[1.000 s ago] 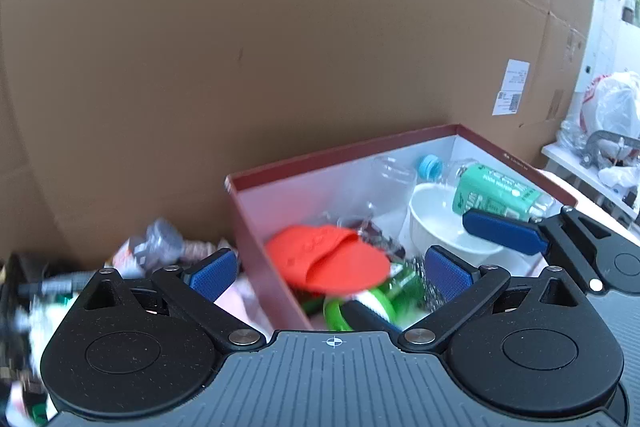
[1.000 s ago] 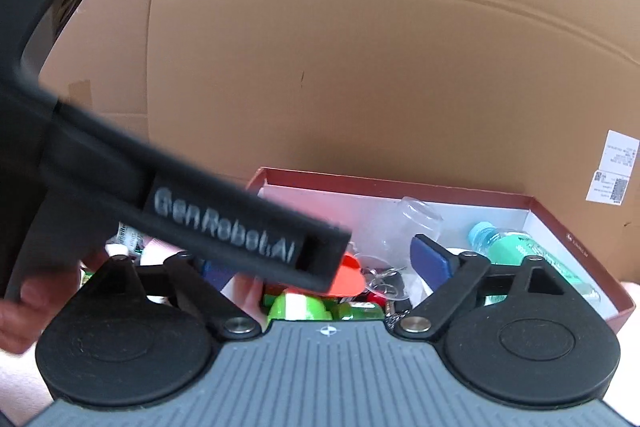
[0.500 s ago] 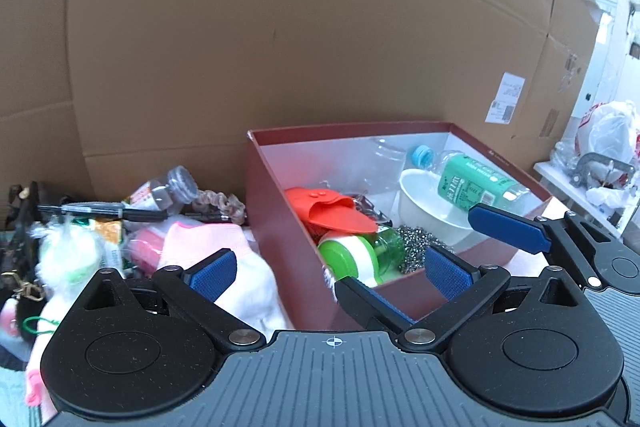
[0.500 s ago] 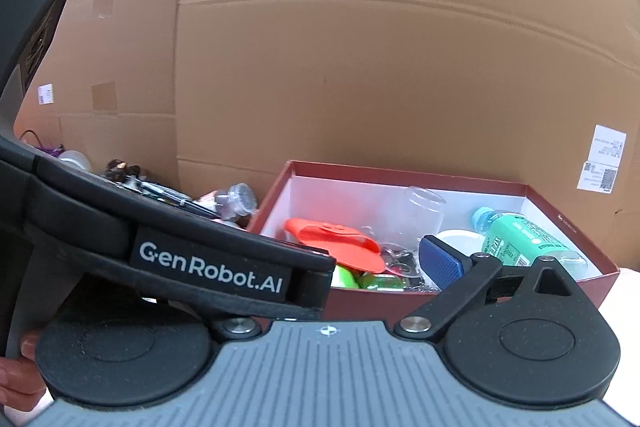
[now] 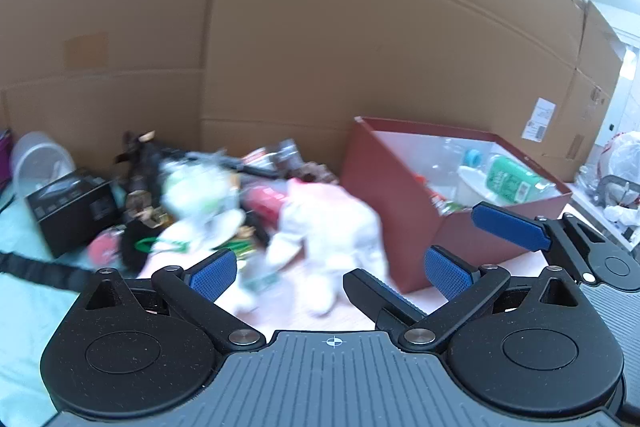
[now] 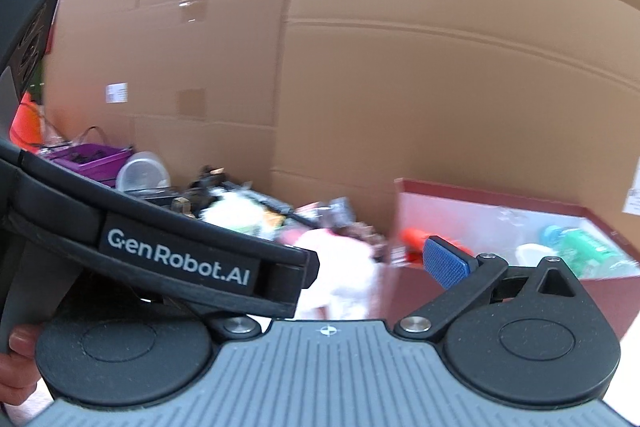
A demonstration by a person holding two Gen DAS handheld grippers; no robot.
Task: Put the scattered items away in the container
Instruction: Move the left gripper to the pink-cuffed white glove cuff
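A dark red box (image 5: 384, 187) stands at the right and holds a green bottle (image 5: 508, 177), a white bowl (image 5: 474, 185) and other items; it also shows in the right wrist view (image 6: 500, 199). A blurred pile of scattered items lies left of it, with a white and pink soft toy (image 5: 320, 219) nearest. My left gripper (image 5: 330, 271) is open and empty, in front of the toy. My right gripper (image 6: 360, 267) is open and empty; its left finger is hidden behind the left gripper's body (image 6: 172, 255). Its blue pads (image 5: 508, 227) show in the left wrist view.
A tall cardboard wall (image 5: 320, 47) stands close behind everything. A black box (image 5: 72, 207) and a clear plastic tub (image 5: 38, 155) sit at the far left. A purple tray (image 6: 88, 155) sits far left in the right wrist view. A light green cloth (image 5: 24, 327) covers the left surface.
Both grippers have pulled back and swung left, away from the red box. The box now sits at the right and the scattered pile has come to the middle. Both stay open.
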